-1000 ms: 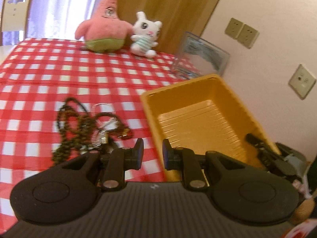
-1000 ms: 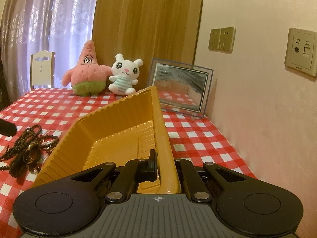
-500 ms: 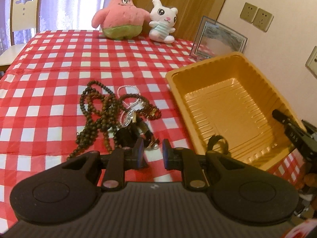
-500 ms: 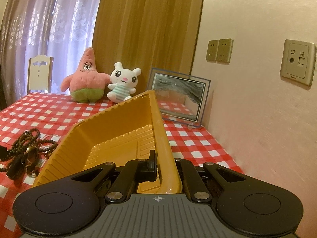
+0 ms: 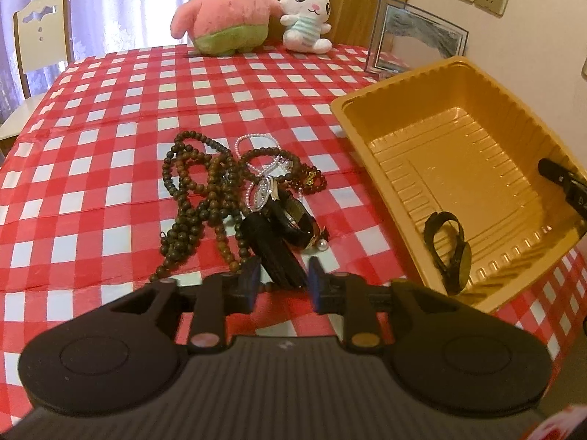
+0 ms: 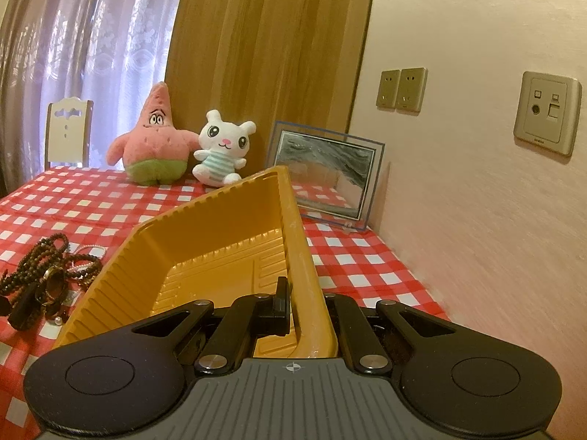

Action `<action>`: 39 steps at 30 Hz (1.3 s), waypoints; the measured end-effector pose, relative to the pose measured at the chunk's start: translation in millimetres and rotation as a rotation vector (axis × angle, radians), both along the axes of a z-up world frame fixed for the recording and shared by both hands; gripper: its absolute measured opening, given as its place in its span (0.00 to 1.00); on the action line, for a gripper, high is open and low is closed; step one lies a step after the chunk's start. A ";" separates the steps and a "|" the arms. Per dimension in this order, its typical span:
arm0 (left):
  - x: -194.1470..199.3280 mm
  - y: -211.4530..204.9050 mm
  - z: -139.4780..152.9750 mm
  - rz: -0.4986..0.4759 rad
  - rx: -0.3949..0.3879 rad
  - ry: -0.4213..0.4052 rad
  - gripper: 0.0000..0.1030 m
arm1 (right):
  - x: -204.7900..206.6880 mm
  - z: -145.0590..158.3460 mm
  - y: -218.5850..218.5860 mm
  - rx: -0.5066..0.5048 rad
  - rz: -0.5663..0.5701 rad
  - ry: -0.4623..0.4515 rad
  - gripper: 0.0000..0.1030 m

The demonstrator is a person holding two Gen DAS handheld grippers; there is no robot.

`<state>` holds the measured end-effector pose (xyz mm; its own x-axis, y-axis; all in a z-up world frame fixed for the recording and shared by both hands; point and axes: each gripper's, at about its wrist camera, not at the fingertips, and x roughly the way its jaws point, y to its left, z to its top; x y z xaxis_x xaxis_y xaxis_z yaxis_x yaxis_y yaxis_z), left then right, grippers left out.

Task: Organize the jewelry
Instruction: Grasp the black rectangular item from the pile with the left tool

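On the red-checked tablecloth point(image 5: 110, 117), toward the left, a heap of jewelry point(image 5: 234, 190) lies tangled: dark bead strands, a pale pearl loop, a watch with a silver face and black straps; the left gripper point(image 5: 282, 286) hangs just above the heap's near end, its fingers parted and clasping nothing, a black strap lying between them; to the right sits a yellow tray point(image 5: 513, 117) with ribbed walls, one black watch point(image 5: 449, 253) resting inside near its front wall; at the tray's right edge the right gripper point(image 6: 304, 308) has its fingers pressed onto the tray's rim, one inside and one outside; behind, a pink starfish plush point(image 5: 223, 11), a white bunny plush point(image 5: 308, 14) and a picture frame point(image 5: 418, 36) stand by the wall.
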<state>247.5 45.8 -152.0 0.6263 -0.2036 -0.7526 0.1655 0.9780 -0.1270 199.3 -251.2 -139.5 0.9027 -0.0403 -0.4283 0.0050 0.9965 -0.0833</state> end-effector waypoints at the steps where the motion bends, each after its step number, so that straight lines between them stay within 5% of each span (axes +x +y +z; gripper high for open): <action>1: 2.5 -1.8 -0.5 0.000 0.005 0.000 0.32 | 0.3 0.1 0.0 0.000 -0.002 0.002 0.04; 14: 33.8 -21.6 -24.3 0.023 0.116 0.038 0.36 | -0.3 1.2 2.6 -0.012 -0.009 0.006 0.04; 17: 33.1 -19.9 -24.9 0.016 0.134 0.023 0.29 | -0.5 1.1 2.9 -0.011 -0.008 0.007 0.04; 31: 32.4 -5.1 -26.8 0.038 0.107 0.063 0.19 | 0.7 -0.3 1.1 -0.009 -0.007 0.013 0.04; 39: 28.2 7.3 -18.3 0.064 0.025 0.077 0.19 | 1.8 -1.4 0.7 -0.005 -0.007 0.019 0.04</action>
<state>275.7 53.1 -170.3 0.5776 -0.1455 -0.8033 0.0927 0.9893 -0.1125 201.1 -250.5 -140.9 0.8940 -0.0487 -0.4453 0.0104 0.9961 -0.0880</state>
